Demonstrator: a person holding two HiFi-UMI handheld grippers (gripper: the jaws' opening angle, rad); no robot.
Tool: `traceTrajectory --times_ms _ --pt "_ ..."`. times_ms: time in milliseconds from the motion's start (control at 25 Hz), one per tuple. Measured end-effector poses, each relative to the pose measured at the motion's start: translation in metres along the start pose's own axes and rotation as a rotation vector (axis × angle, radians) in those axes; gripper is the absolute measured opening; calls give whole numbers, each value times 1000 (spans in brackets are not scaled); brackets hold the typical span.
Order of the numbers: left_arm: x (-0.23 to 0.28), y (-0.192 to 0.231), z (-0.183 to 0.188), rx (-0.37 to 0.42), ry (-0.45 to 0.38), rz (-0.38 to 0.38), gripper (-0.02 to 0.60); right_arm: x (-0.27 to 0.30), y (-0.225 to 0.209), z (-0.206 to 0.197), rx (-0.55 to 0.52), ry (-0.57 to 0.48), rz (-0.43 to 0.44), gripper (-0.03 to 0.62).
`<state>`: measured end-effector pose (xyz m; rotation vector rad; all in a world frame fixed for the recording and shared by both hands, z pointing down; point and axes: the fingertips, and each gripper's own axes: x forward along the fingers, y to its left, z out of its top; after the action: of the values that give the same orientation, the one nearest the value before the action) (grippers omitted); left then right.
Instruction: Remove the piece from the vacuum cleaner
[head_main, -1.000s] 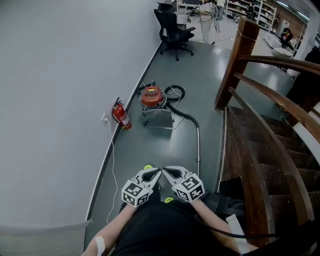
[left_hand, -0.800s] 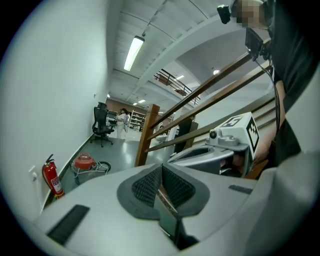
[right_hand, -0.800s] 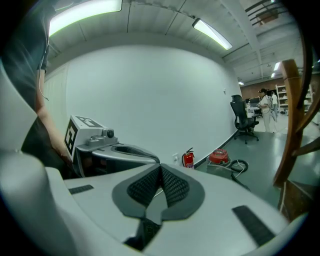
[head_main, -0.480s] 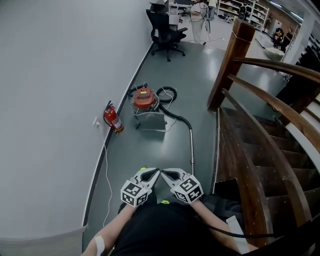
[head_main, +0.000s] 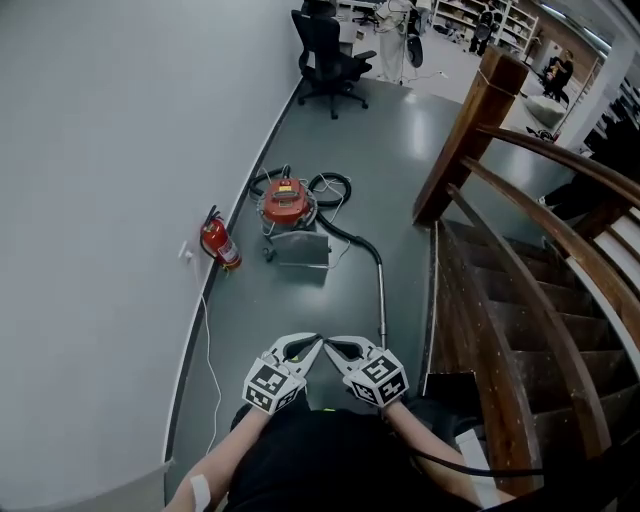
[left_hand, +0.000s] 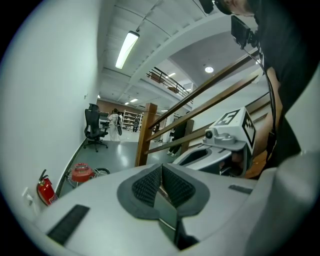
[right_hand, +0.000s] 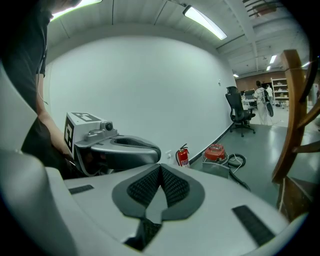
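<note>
A red canister vacuum cleaner (head_main: 285, 201) stands on the grey floor by the wall, well ahead of me. Its black hose (head_main: 345, 235) runs to a metal wand (head_main: 381, 298) that lies on the floor and points back toward me. The same vacuum cleaner (left_hand: 81, 172) shows small in the left gripper view and again as the vacuum cleaner (right_hand: 216, 151) in the right gripper view. My left gripper (head_main: 316, 340) and right gripper (head_main: 328, 341) are held side by side close to my body, tips nearly touching. Both are shut with nothing between the pads.
A red fire extinguisher (head_main: 217, 241) stands against the white wall (head_main: 110, 180), with a white cable (head_main: 206, 345) running along the floor edge. A wooden staircase with a railing (head_main: 520, 290) rises on the right. A black office chair (head_main: 325, 58) stands far down the corridor.
The view has shifted forward and a little left along the corridor; the vacuum cleaner sits slightly higher and further left in the frame. Both grippers stay together, shut, in front of my body.
</note>
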<state>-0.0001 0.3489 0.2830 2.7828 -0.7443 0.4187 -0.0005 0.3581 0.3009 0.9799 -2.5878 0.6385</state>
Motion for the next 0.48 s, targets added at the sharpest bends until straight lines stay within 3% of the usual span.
traceTrajectory --times_ms 480 --pt "14 94 20 -71 23 -62 20 78 -43 49 18 66 -23 12"
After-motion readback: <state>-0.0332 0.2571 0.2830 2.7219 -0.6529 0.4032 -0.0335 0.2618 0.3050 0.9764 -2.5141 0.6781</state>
